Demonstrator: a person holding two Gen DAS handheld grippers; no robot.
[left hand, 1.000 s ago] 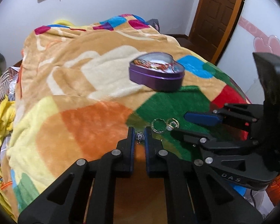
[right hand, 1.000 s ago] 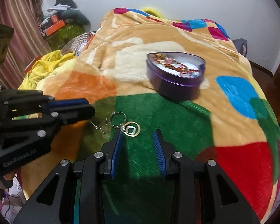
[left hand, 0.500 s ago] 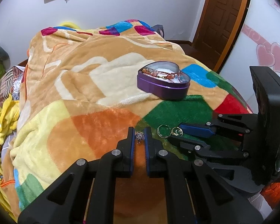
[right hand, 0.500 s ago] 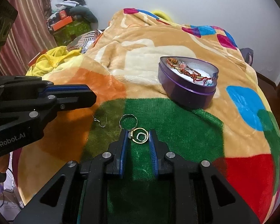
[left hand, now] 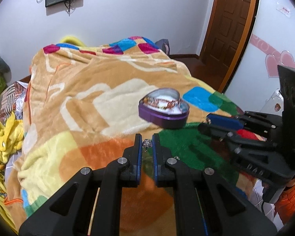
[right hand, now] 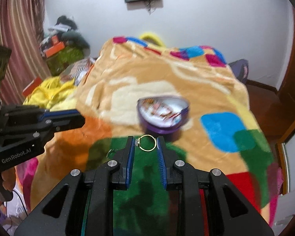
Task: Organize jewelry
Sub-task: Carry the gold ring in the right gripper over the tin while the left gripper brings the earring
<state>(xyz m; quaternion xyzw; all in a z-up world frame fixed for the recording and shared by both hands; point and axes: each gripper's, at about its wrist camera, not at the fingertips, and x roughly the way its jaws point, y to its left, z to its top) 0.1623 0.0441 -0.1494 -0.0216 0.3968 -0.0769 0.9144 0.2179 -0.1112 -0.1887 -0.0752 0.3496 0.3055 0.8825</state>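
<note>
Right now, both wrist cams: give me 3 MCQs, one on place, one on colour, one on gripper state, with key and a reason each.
1. Where does the heart-shaped tin sit?
A. on the blanket
B. on the floor
C. on a shelf

2. What colour is the tin's wall?
A. red
B. purple
C. white

3. What does the right gripper hold?
A. nothing
B. a necklace
C. a gold ring

Answers:
1 A, it rests on the patterned blanket ahead of both grippers.
2 B, its side is purple.
3 C, the ring sits pinched between the blue pads, above the bed.
</note>
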